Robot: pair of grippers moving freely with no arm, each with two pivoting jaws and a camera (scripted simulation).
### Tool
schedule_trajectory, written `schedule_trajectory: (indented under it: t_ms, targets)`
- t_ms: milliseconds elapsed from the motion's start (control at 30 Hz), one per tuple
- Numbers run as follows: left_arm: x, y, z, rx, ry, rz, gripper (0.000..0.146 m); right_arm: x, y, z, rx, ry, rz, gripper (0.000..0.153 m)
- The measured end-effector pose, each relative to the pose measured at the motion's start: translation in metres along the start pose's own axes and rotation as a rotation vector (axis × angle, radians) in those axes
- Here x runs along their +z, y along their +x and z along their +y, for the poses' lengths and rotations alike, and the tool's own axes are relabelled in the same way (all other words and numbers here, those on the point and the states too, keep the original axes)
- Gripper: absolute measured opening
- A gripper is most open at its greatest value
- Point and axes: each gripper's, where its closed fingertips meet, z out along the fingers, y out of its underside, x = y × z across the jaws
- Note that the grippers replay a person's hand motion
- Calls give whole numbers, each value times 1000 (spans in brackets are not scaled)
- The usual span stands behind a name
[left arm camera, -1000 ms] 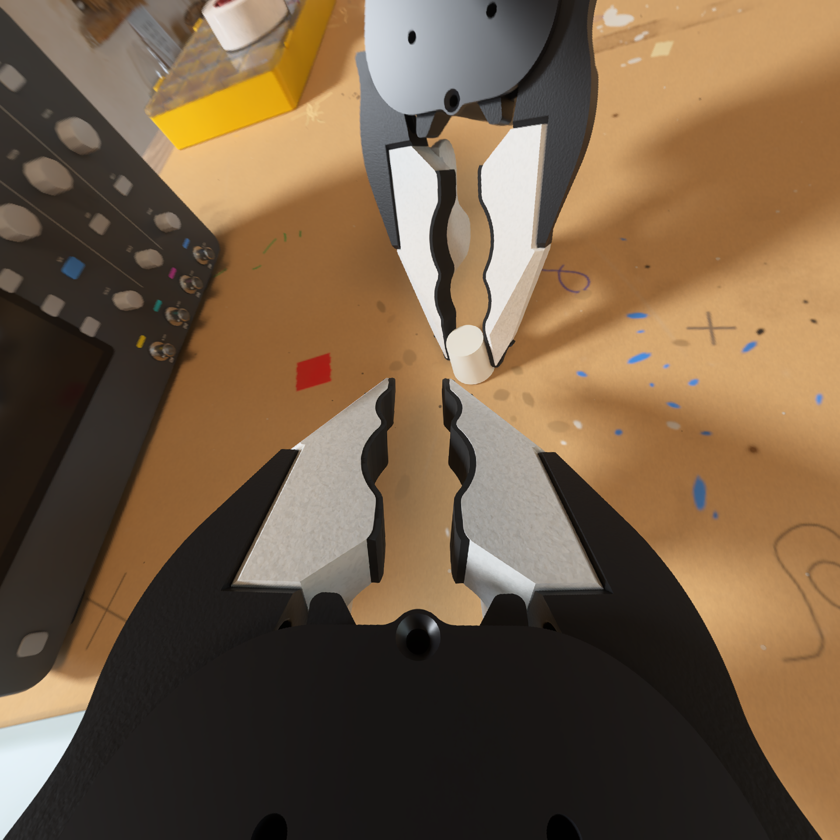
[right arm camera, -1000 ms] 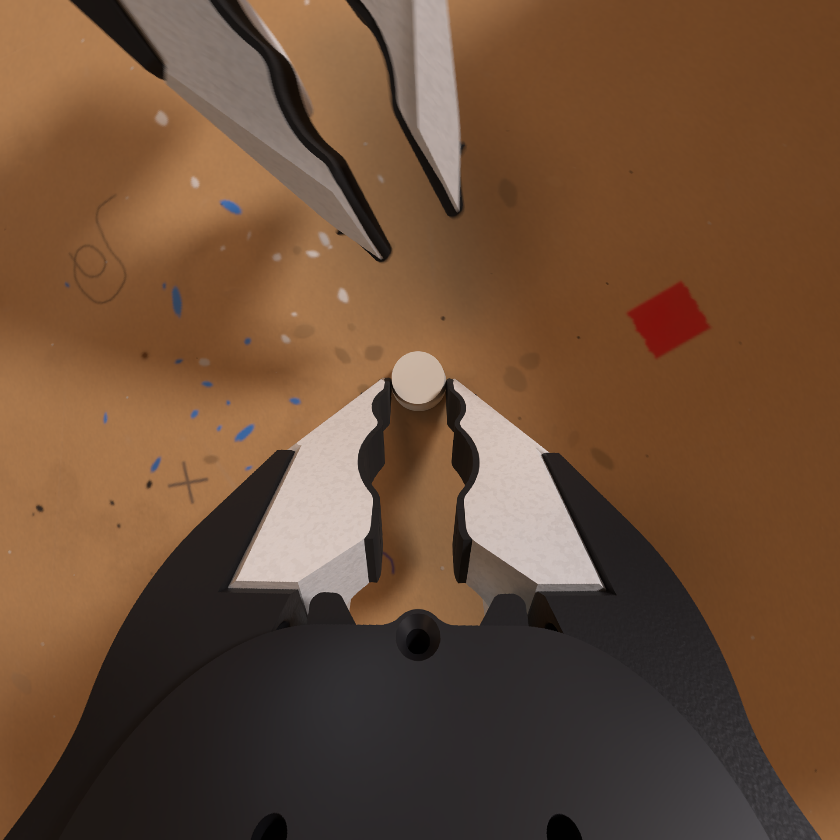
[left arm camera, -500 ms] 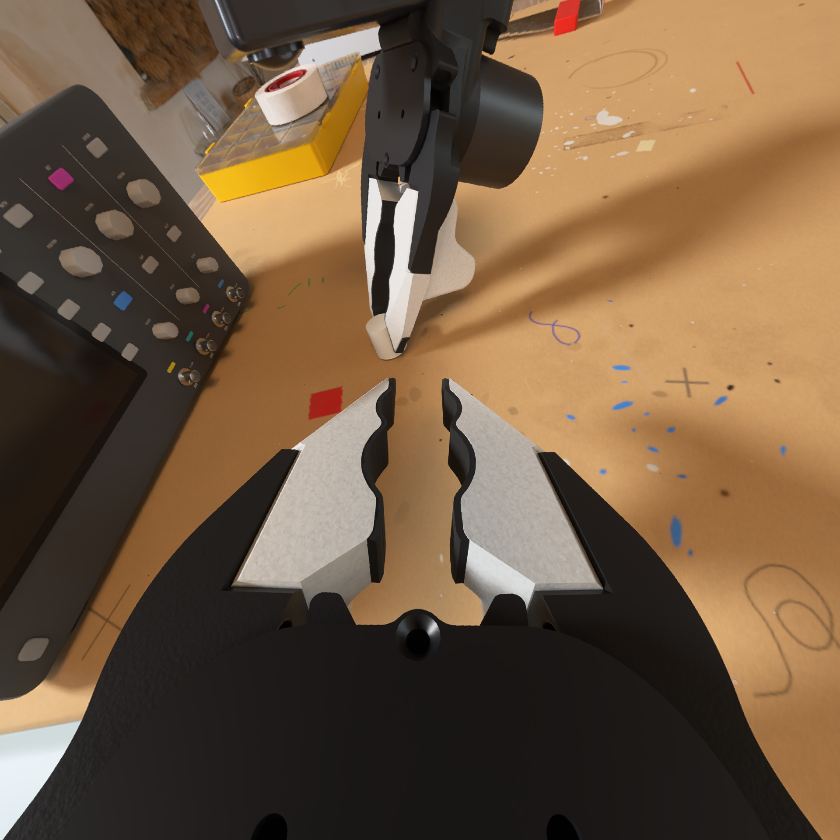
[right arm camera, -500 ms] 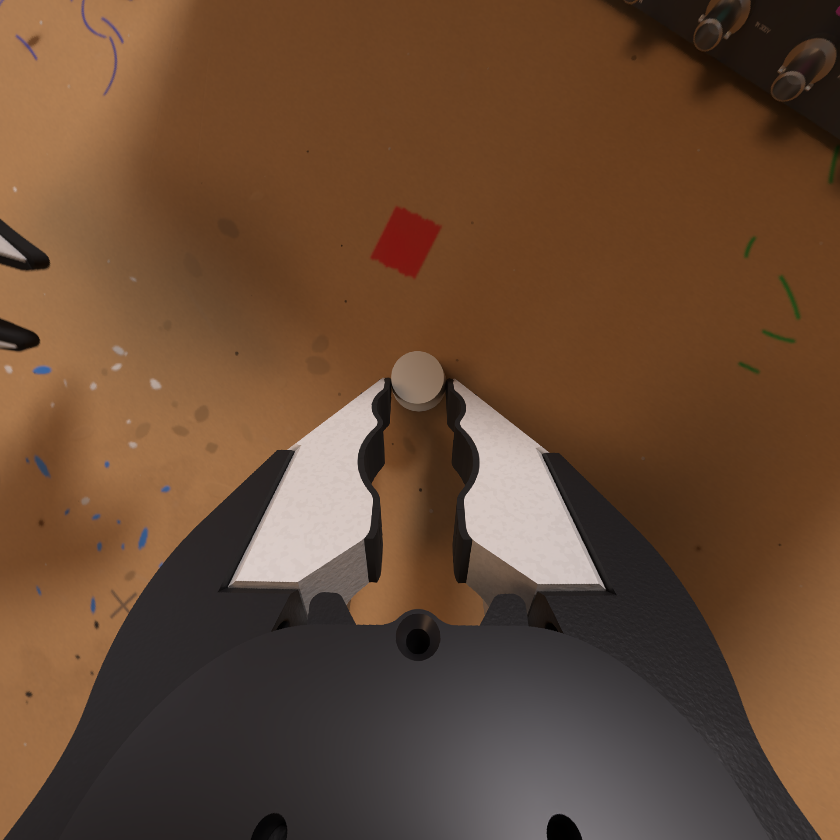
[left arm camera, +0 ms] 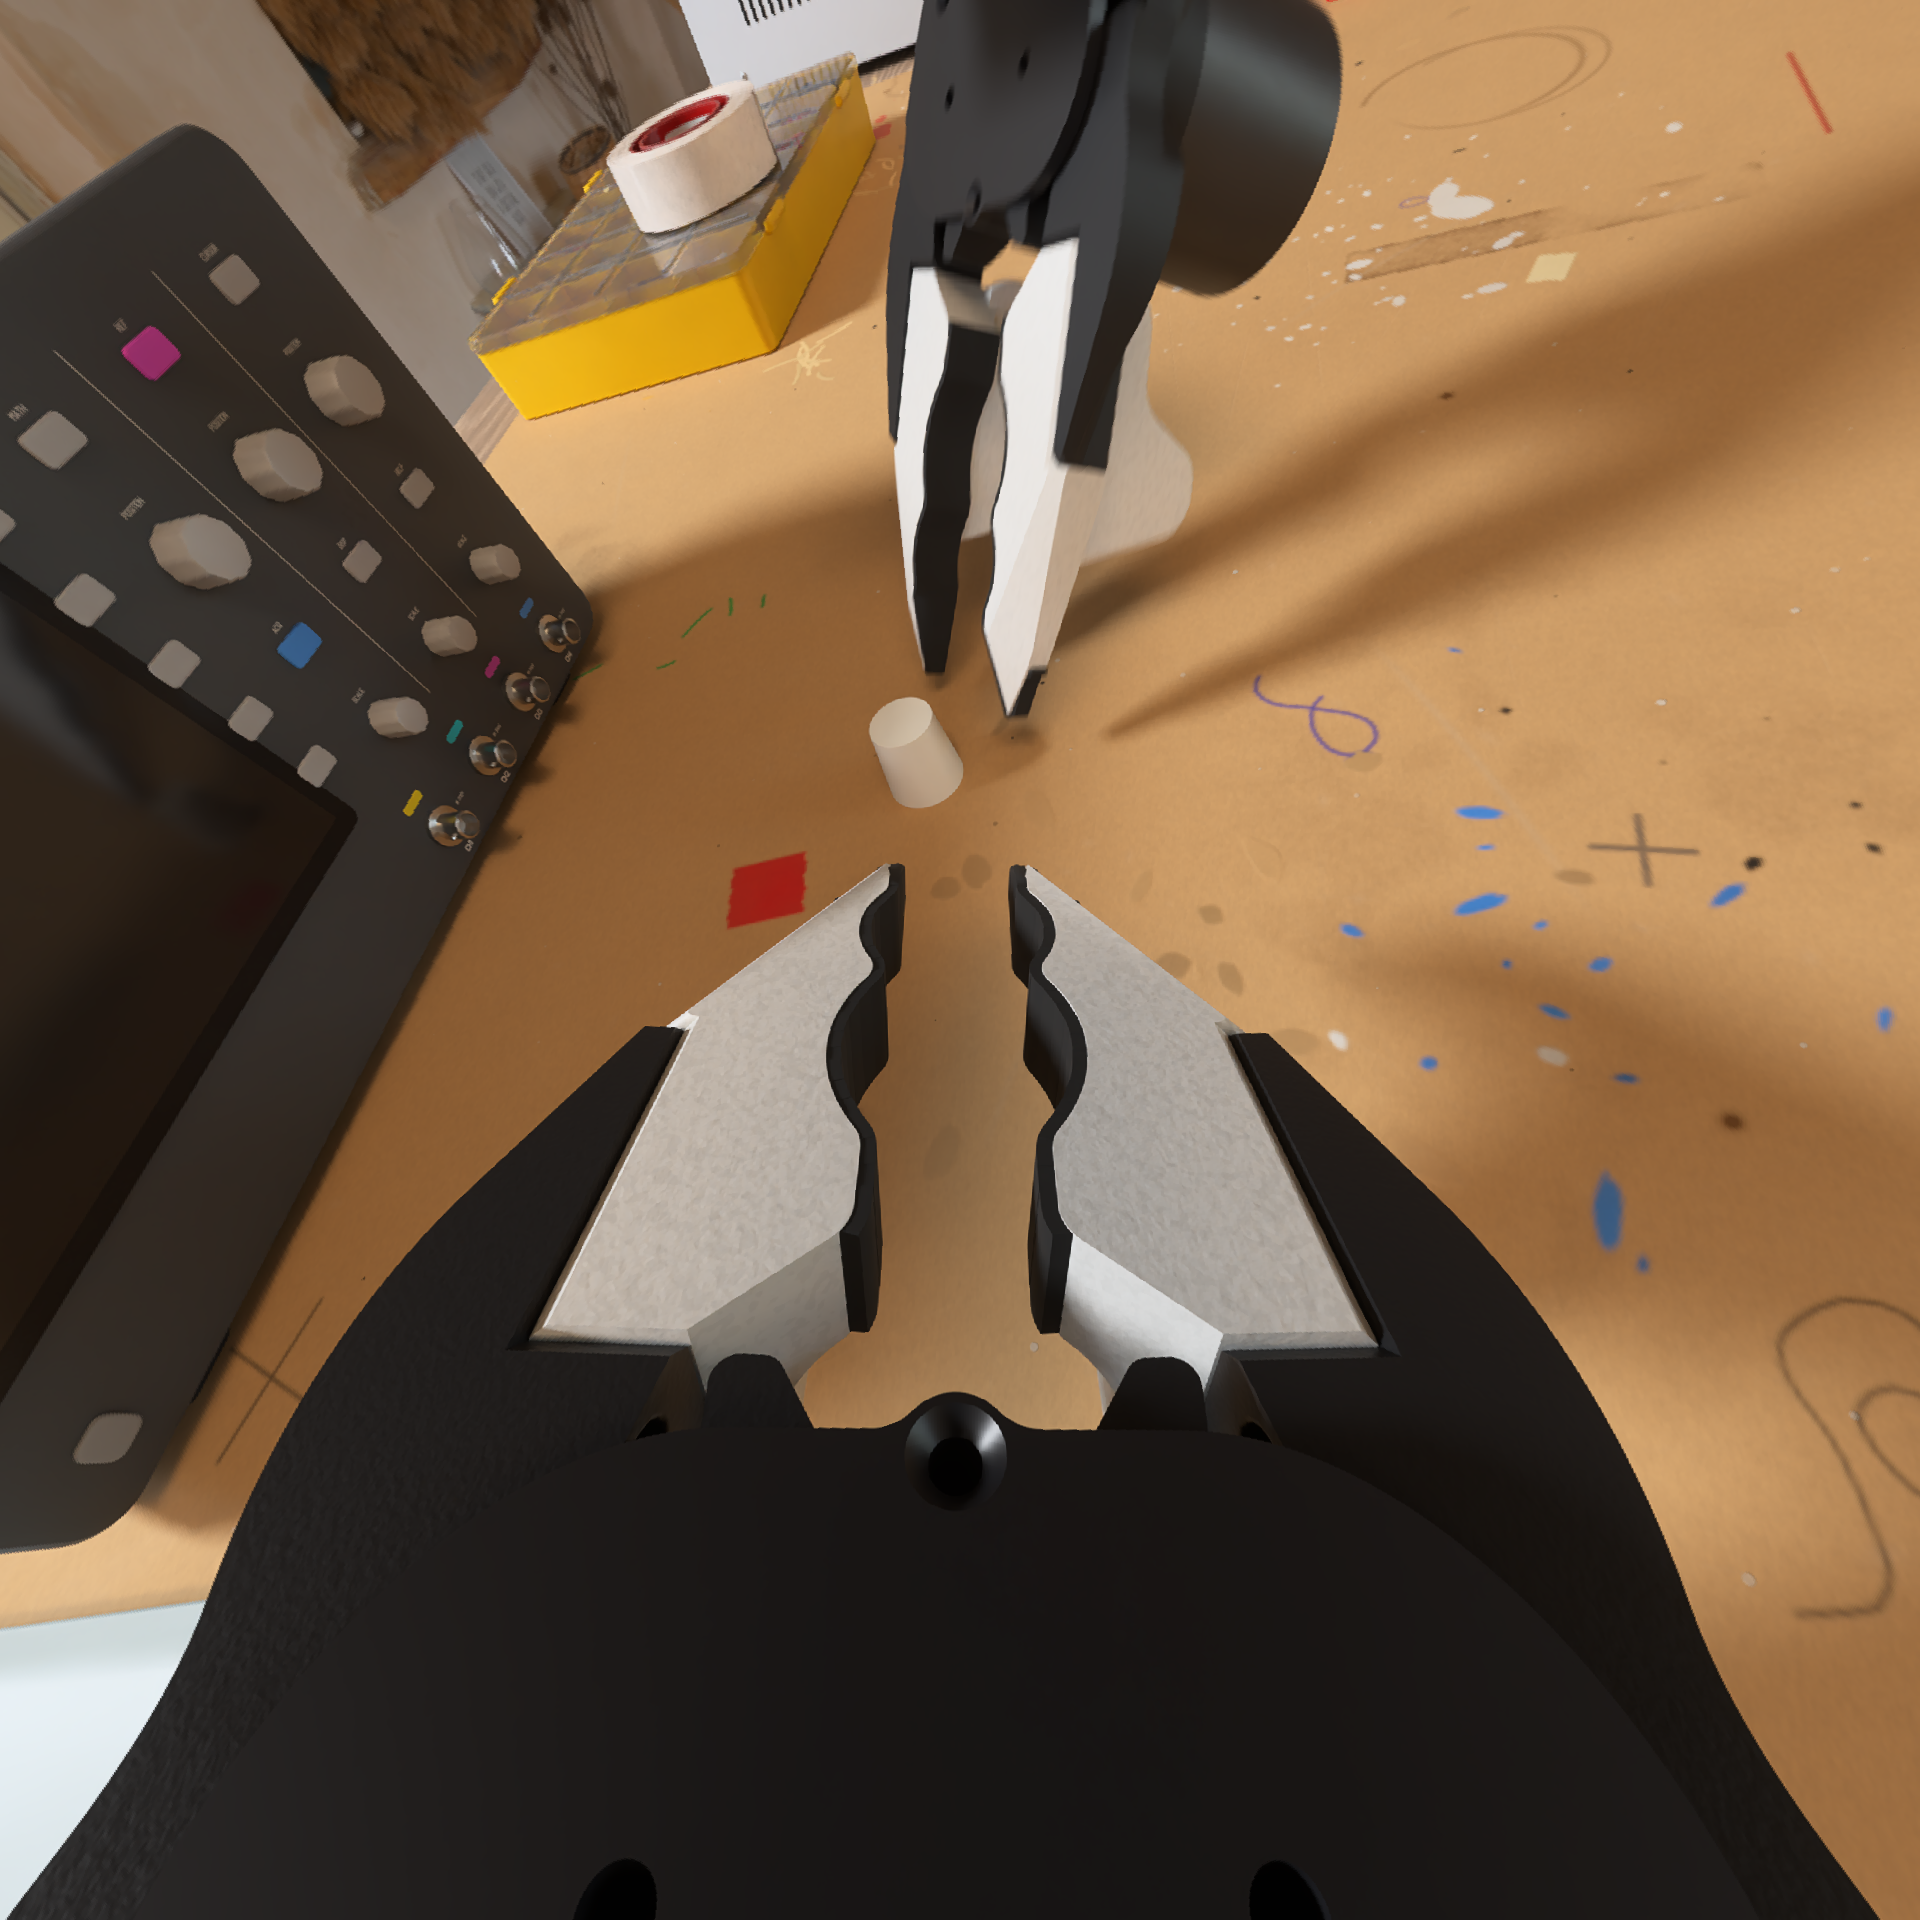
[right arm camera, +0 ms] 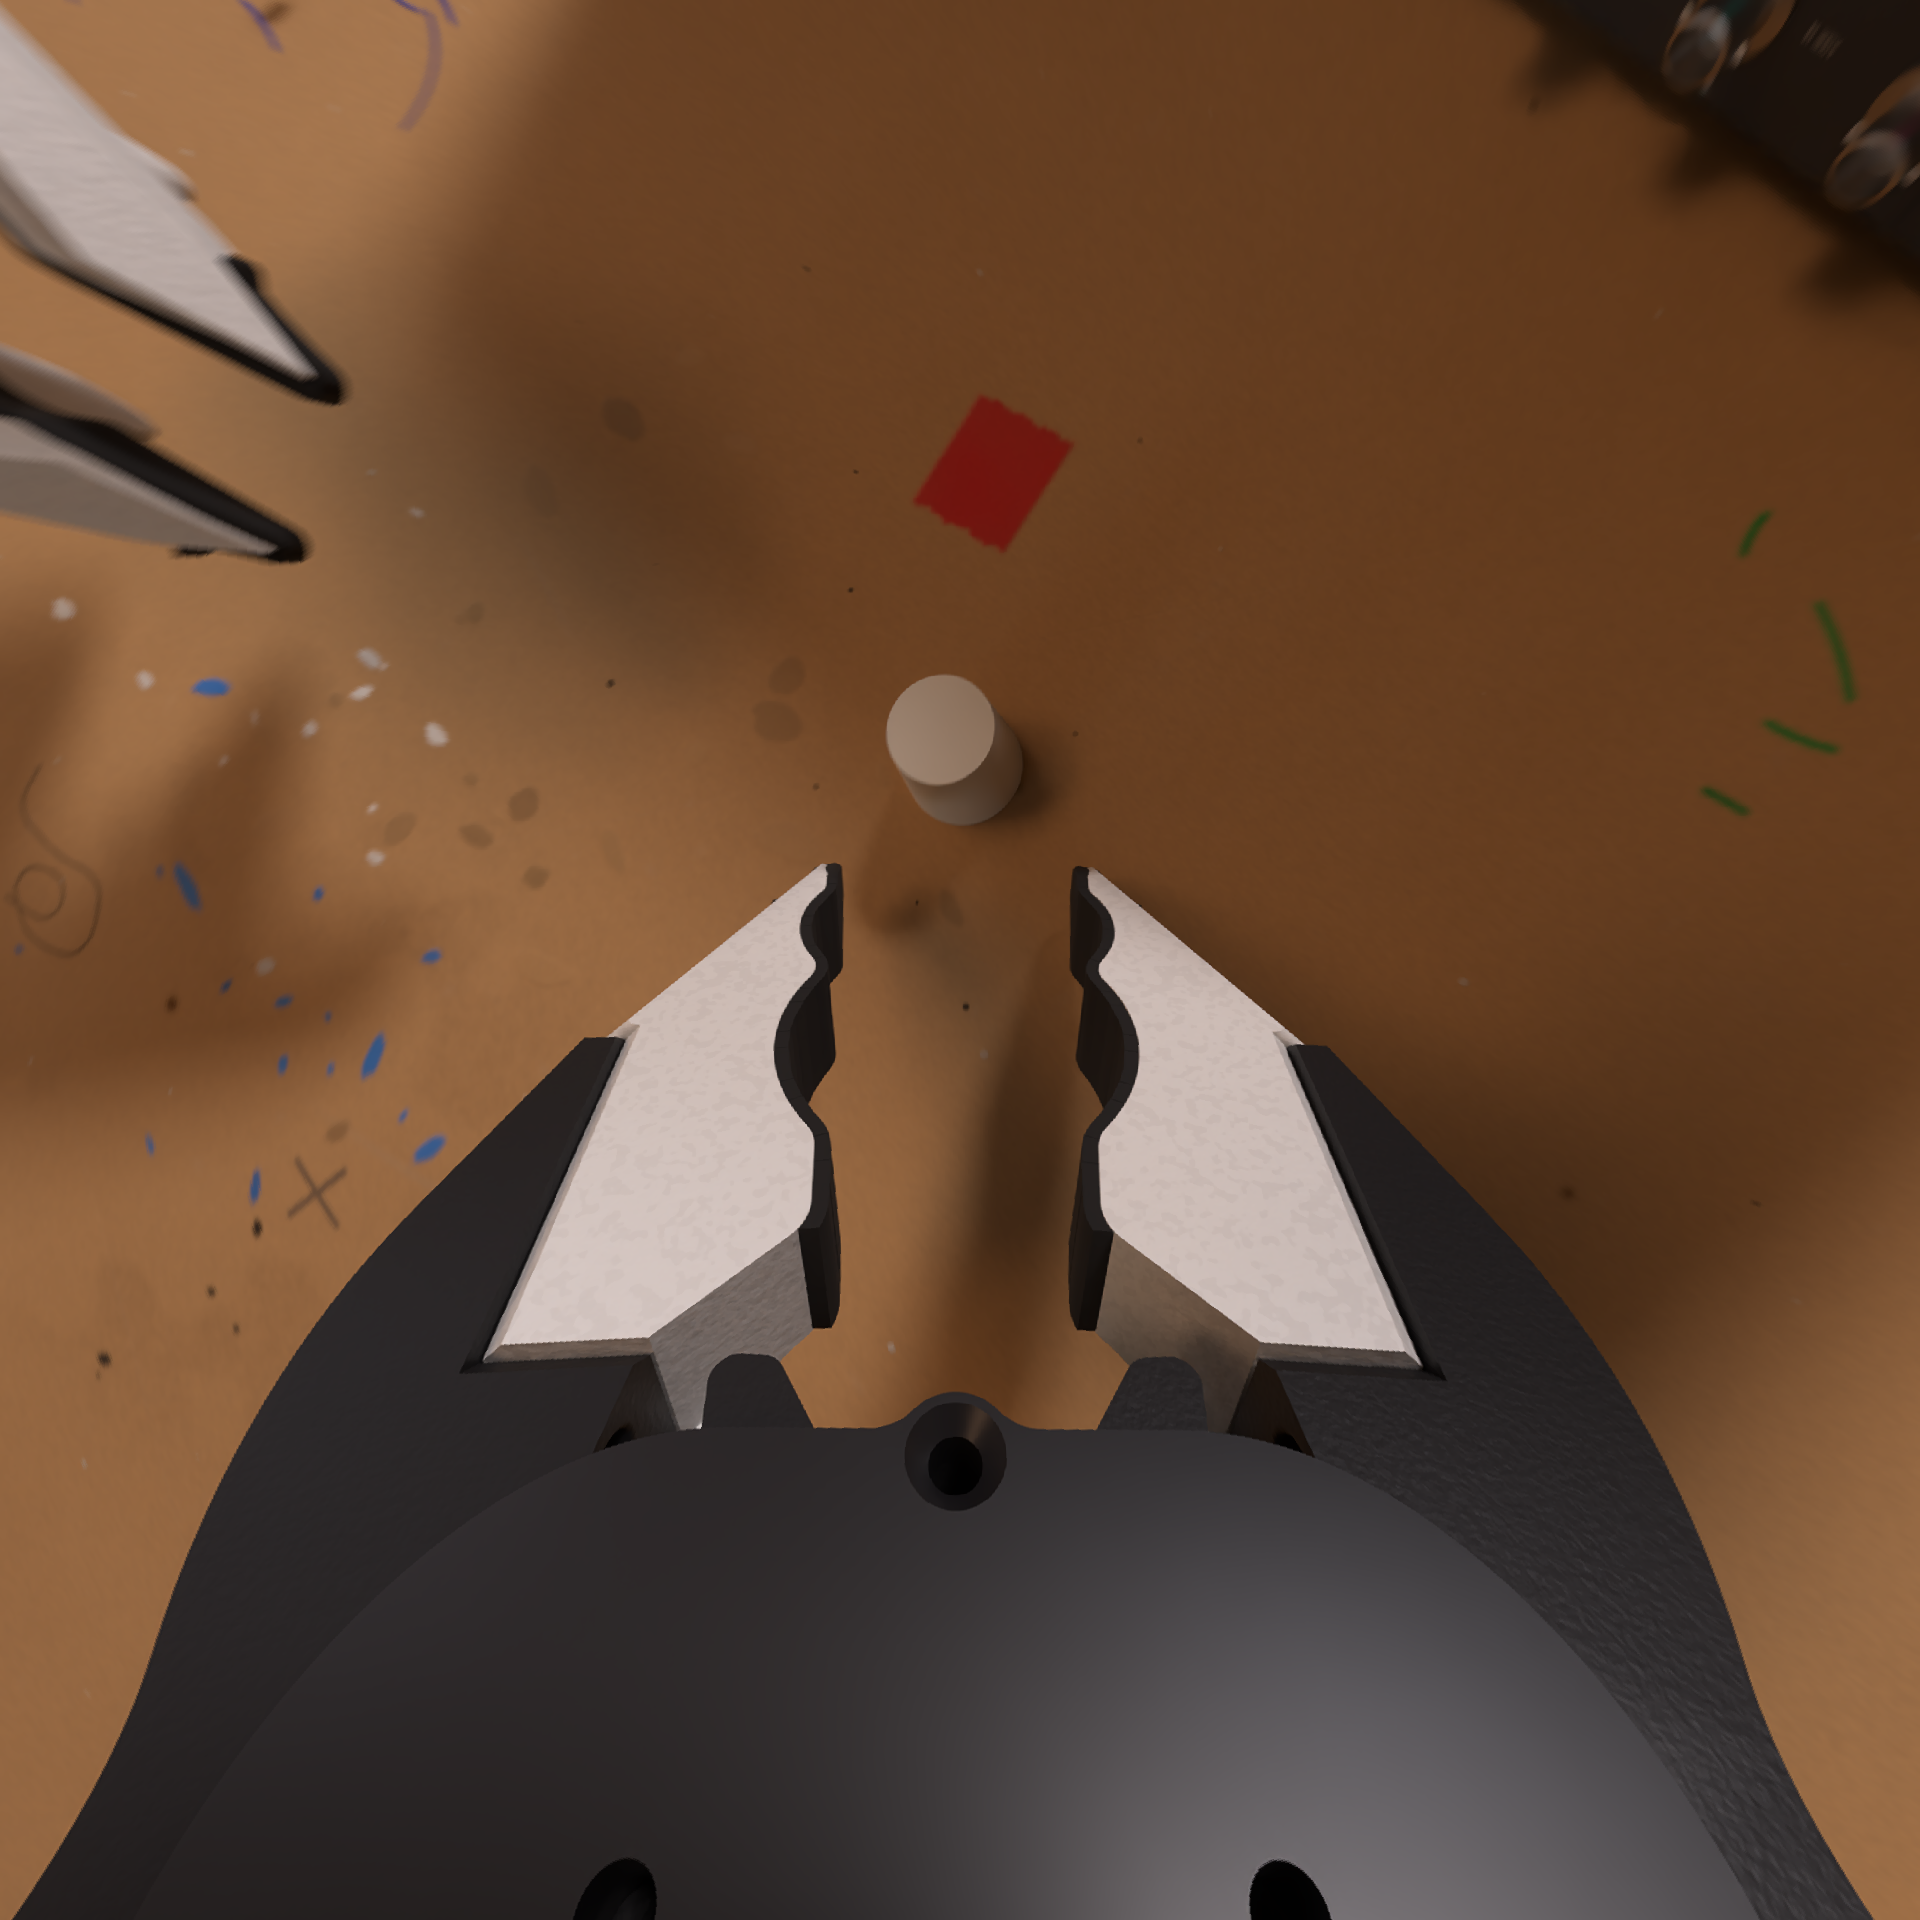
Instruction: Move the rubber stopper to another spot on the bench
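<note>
The cream rubber stopper (left arm camera: 914, 753) rests on the brown bench, free of both grippers. It also shows in the right wrist view (right arm camera: 951, 748), just ahead of my right gripper's tips. My right gripper (right arm camera: 956, 883) is open and empty. In the left wrist view it (left arm camera: 977, 691) hangs tips-down just behind and right of the stopper, a little above the bench. My left gripper (left arm camera: 958, 883) is empty, its jaws a narrow gap apart, a short way in front of the stopper. Its fingertips (right arm camera: 301, 395) show at the left edge of the right wrist view.
A dark oscilloscope (left arm camera: 208, 727) lies on the left, close to the stopper. A yellow parts box (left arm camera: 675, 281) with a tape roll (left arm camera: 691, 156) on it sits at the back left. A red square mark (left arm camera: 767, 888) lies on the bench (left arm camera: 1351, 1039) near my left fingertip.
My right gripper carried the stopper to the left towards the oscilloscope, then opened, let it go on the bench and drew back upward. My left gripper kept its narrow gap.
</note>
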Motion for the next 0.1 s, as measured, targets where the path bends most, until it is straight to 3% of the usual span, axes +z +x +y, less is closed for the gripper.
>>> schedule_trajectory:
  t_ms: [100]
  targets:
    - [2, 0, 2, 1, -8, 5, 20, -22, -7, 2, -81, 89, -70, 38]
